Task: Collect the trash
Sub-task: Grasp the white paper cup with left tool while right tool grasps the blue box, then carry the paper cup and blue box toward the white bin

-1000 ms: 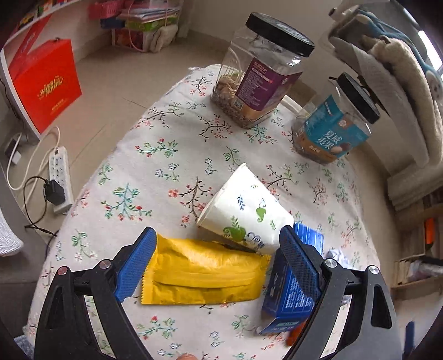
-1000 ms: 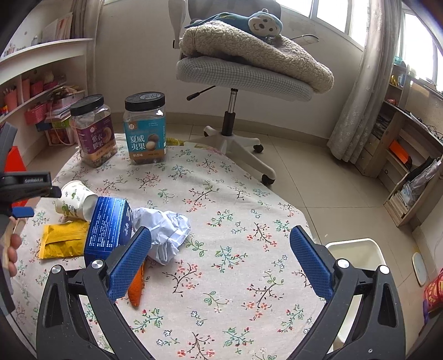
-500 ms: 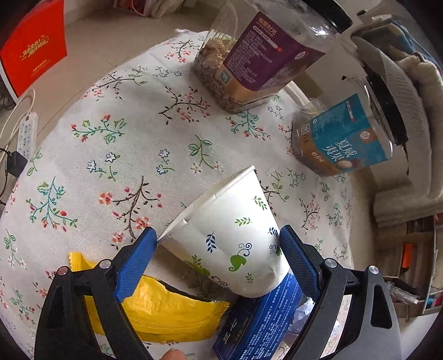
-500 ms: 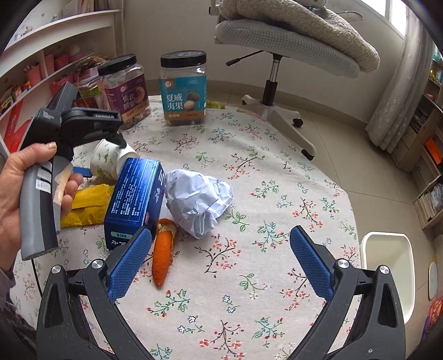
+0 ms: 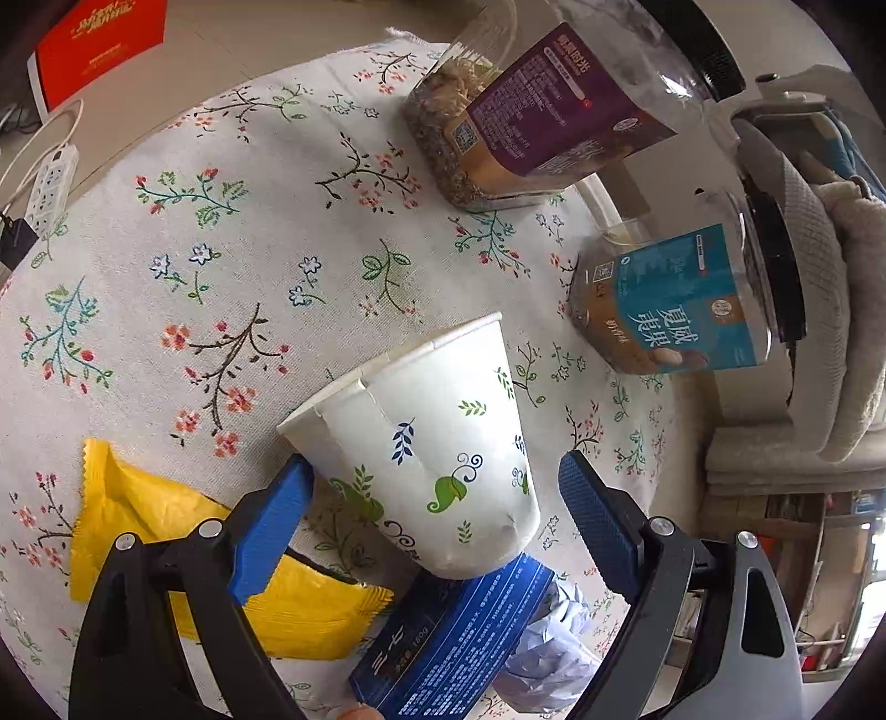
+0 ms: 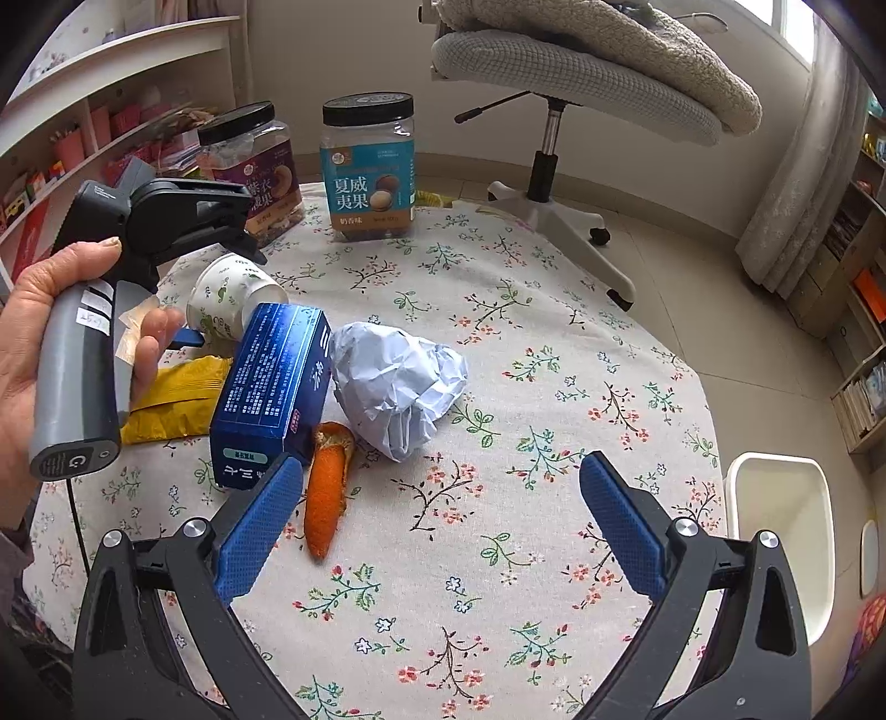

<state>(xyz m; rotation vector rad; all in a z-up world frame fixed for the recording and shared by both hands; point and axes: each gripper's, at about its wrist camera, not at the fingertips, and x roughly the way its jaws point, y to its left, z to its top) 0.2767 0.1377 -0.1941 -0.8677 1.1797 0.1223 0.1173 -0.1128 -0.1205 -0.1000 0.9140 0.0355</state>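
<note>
Lying on its side, the paper cup [image 5: 426, 465] sat between the spread fingers of the left gripper [image 5: 434, 515], its base propped on the blue box [image 5: 454, 642], so the fingers could close across its wall. One finger seemed to brush the cup; nothing was gripped. Outside them lay the yellow wrapper [image 5: 166, 531]. The right gripper [image 6: 437, 518] hung open over the worktop [image 6: 554, 343], the orange peel [image 6: 326, 498] just inside its left finger, the crumpled paper [image 6: 396, 382] beyond its tips.

You get bright, even daylight in both views, strongest from the window [image 6: 797, 22] at the upper right of the right wrist frame. Shadows are soft. Fisheye bending curves the edges, dark corners vignette, and focus stays sharp.
</note>
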